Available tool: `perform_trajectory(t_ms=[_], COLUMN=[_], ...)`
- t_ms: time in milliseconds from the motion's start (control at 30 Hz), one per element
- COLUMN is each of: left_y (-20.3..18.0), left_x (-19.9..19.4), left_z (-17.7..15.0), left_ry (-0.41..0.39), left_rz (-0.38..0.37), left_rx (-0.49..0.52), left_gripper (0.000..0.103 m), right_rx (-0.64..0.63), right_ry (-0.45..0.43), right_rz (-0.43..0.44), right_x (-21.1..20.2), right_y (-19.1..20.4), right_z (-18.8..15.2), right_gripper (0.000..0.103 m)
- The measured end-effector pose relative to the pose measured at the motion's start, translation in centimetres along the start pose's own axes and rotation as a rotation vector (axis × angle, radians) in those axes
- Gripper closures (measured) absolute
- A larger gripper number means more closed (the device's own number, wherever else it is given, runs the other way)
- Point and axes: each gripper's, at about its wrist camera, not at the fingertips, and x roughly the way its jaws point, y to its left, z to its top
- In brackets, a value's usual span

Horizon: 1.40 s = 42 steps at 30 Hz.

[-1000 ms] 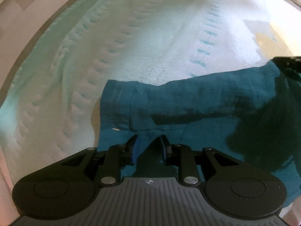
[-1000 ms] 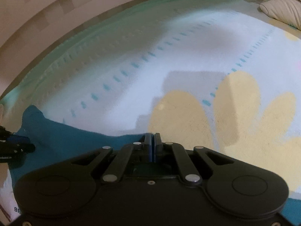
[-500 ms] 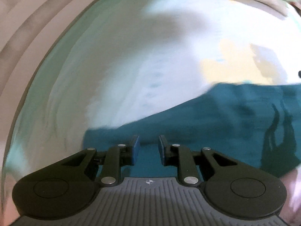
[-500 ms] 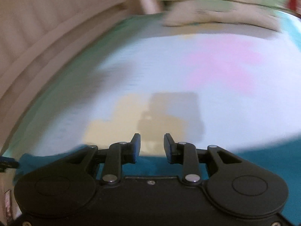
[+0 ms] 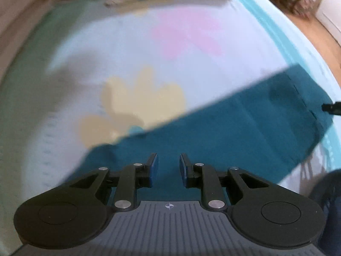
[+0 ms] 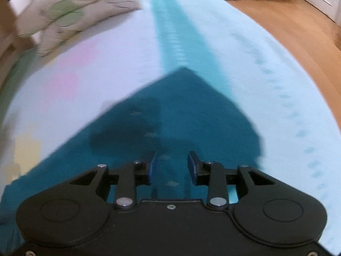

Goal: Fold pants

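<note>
The teal pants (image 5: 234,132) lie flat on the pale bedspread as a long band running from the lower left to the right. My left gripper (image 5: 167,167) is open and empty, just above the near part of the pants. In the right wrist view the pants (image 6: 170,117) spread ahead and end in a corner. My right gripper (image 6: 171,167) is open and empty above them. Its tip (image 5: 332,107) shows at the right edge of the left wrist view. Both views are blurred by motion.
The bedspread (image 5: 96,68) has yellow and pink flower prints and a turquoise stripe (image 6: 170,32). Pillows (image 6: 70,10) lie at the head of the bed. The bed's right edge drops to a wooden floor (image 6: 298,21). A wall runs along the left.
Both views have swung right, from the wall side toward the pillows and floor. The right gripper, shut a second ago, has opened; the left gripper has opened wider. The pants lie released on the bed.
</note>
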Motion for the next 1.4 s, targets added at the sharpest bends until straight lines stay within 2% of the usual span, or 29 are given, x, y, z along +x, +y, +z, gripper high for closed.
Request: perform_trajectory(t_ms=[133, 233, 300, 467, 533, 567, 600, 667, 733, 767, 800, 833, 867, 933, 1000, 1033, 1167, 1400], left_y=[-2.5, -3.5, -3.5, -4.4, -4.5, -4.4, -4.4, -4.6, -5.0, -5.3, -5.6, -5.8, -5.9, -6.1, -6.4, -6.5, -6.7, -6.0], left_x=[2.5, 3.6, 4.4, 6.0, 6.8, 7.3, 7.8, 8.1, 8.4, 8.5, 8.6, 8.7, 8.8, 8.7, 9.3, 9.4, 10.1, 10.9], left_z=[-0.1, 0.0, 0.2, 0.2, -0.2, -0.4, -0.8, -1.4, -1.7, -1.7, -1.7, -1.8, -1.8, -1.8, -2.0, -2.0, -2.3, -2.8], left_ry=[0.022, -0.002, -0.018, -0.019, 0.002, 0.019, 0.04, 0.069, 0.074, 0.073, 0.075, 0.077, 0.08, 0.076, 0.071, 0.073, 0.077, 0.083], left_rz=[-0.019, -0.05, -0.042, -0.061, -0.074, -0.081, -0.088, -0.087, -0.062, -0.053, -0.047, -0.045, -0.045, -0.046, -0.04, -0.035, -0.03, -0.037], left_rx=[-0.018, -0.094, -0.151, -0.272, -0.317, -0.333, -0.34, -0.324, -0.289, -0.271, -0.251, -0.236, -0.223, -0.202, -0.182, -0.176, -0.164, -0.172], left_gripper=[0.081, 0.081, 0.081, 0.081, 0.081, 0.081, 0.081, 0.081, 0.081, 0.081, 0.081, 0.081, 0.081, 0.081, 0.081, 0.081, 0.081, 0.081], right_rx=[0.019, 0.036, 0.05, 0.099, 0.111, 0.118, 0.115, 0.071, 0.03, 0.019, 0.001, -0.015, -0.017, -0.018, 0.012, 0.023, -0.011, -0.091], right_ry=[0.056, 0.103, 0.127, 0.13, 0.119, 0.105, 0.089, 0.031, 0.024, 0.056, 0.125, 0.186, 0.205, 0.152, 0.056, 0.021, -0.056, 0.002], right_rz=[-0.026, -0.023, -0.018, 0.057, 0.088, 0.099, 0.103, 0.114, 0.094, 0.086, 0.078, 0.057, 0.041, 0.065, 0.091, 0.089, 0.08, 0.16], right_x=[0.3, 0.9, 1.1, 1.5, 1.7, 1.6, 1.1, -0.7, -1.7, -1.3, -0.3, 0.5, 0.6, -0.7, -2.3, -2.6, -1.5, 3.1], right_y=[-2.2, -2.5, -2.7, -3.3, -3.3, -3.3, -3.2, -2.6, -2.2, -2.3, -2.5, -2.8, -3.2, -4.1, -5.2, -5.8, -7.3, -8.7], right_z=[-0.8, -1.5, -1.8, -2.3, -2.3, -2.3, -2.2, -2.3, -2.6, -2.8, -2.9, -3.0, -3.1, -2.9, -2.3, -1.9, 0.3, 2.7], right_gripper=[0.054, 0.054, 0.054, 0.054, 0.061, 0.09, 0.094, 0.095, 0.095, 0.093, 0.085, 0.083, 0.078, 0.066, 0.043, 0.039, 0.037, 0.038])
